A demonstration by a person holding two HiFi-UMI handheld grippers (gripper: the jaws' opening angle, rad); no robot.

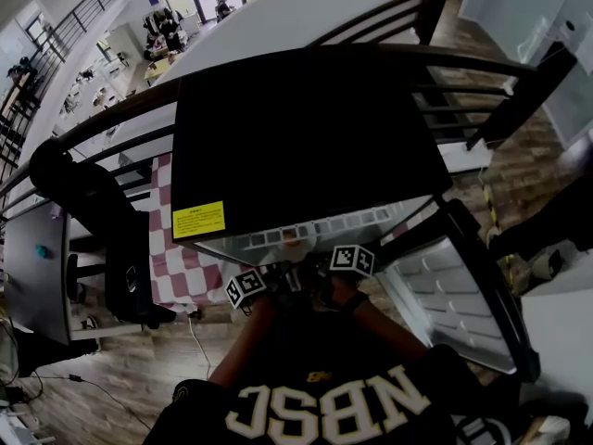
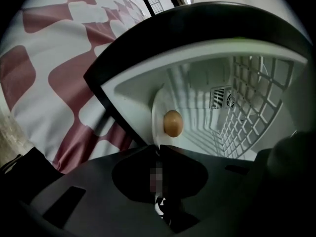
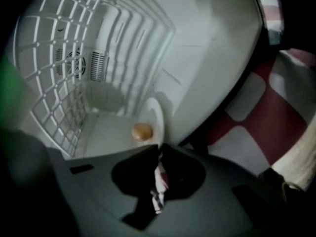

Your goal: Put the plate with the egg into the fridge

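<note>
A white plate (image 2: 156,113) carrying a brown egg (image 2: 173,123) is held at the mouth of the small black fridge (image 1: 296,137), whose white inside (image 2: 197,88) lies just beyond it. My left gripper (image 2: 158,149) is shut on the plate's rim, the jaws almost together around the thin edge. From the other side my right gripper (image 3: 160,152) is shut on the same plate (image 3: 158,113), with the egg (image 3: 142,131) just past its tips. In the head view both marker cubes sit side by side under the fridge's front edge, and the plate is mostly hidden there.
The fridge door (image 1: 454,295) hangs open to the right with white door shelves. A wire rack (image 2: 252,107) stands inside the fridge beside a fan vent (image 2: 219,97). A red-and-white checked cloth (image 2: 59,68) covers the table beneath. A dark railing (image 1: 111,119) runs behind.
</note>
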